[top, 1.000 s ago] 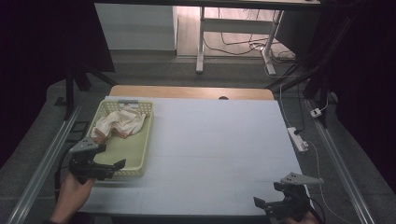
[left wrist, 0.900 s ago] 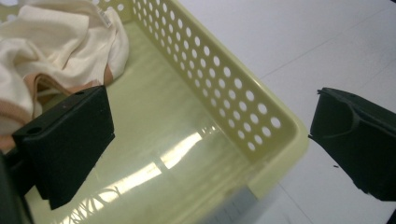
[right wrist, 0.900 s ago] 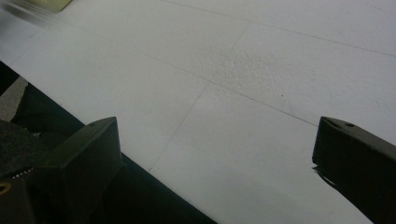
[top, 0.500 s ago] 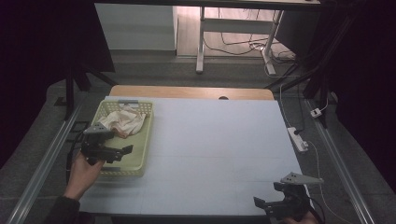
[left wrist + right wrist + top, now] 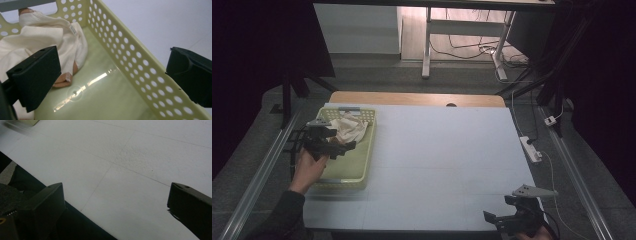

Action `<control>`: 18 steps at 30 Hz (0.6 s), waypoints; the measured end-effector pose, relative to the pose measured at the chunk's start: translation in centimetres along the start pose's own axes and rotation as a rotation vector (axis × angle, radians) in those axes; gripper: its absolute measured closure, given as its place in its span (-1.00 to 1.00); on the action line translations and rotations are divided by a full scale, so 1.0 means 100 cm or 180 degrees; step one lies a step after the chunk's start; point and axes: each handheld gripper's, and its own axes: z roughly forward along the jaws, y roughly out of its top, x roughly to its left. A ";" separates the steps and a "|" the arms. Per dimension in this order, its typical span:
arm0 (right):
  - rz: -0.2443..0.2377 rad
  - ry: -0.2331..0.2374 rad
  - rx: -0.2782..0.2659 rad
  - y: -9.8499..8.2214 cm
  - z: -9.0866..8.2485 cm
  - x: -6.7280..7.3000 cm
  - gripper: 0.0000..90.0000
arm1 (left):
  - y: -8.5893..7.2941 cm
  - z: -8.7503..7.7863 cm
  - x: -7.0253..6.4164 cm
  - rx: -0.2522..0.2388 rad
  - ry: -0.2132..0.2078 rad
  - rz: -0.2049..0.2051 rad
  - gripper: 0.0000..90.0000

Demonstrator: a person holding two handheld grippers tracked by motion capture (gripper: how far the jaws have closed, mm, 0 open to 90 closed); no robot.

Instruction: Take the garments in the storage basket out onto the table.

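- Because the cream cloth (image 5: 350, 128) lies bunched at the far end of the pale green basket (image 5: 362, 165), the left gripper (image 5: 330, 145) is held over the basket's middle, its jaws spread wide with nothing between them, pointed toward the cloth.
- Seen in the left gripper view, the cloth (image 5: 42, 42) sits in the far corner against the perforated wall (image 5: 140, 72), with a small label at its edge and a pinkish part tucked under the folds; the near stretch of the basket floor is bare and shiny.
- One jaw hangs inside the basket near the cloth and the other looks to be over or past the side wall, so my guess is that the hand needs to shift inward before closing, or the wall may get in the way.
- The basket stands at the left edge of the white table (image 5: 442, 150), close to the person's left hand (image 5: 309, 167), which makes that the natural side to reach from.
- The right gripper (image 5: 512, 220) waits at the near right corner of the table, well apart from the basket, its jaws wide apart and empty above bare tabletop (image 5: 130, 165); it is likely parked there to keep clear until needed.
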 end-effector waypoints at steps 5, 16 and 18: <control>-0.0004 0.0009 0.0000 0.000 0.000 0.000 -0.97 | 0.009 0.011 0.011 0.0025 0.0109 -0.0041 -1.00; -0.0023 0.0011 0.0043 0.000 0.001 0.001 -0.97 | 0.022 0.030 0.039 0.0193 0.0304 -0.0272 -1.00; -0.0010 0.0018 0.0048 0.000 0.001 0.000 -0.97 | 0.024 0.034 0.043 0.0242 0.0360 -0.0288 -1.00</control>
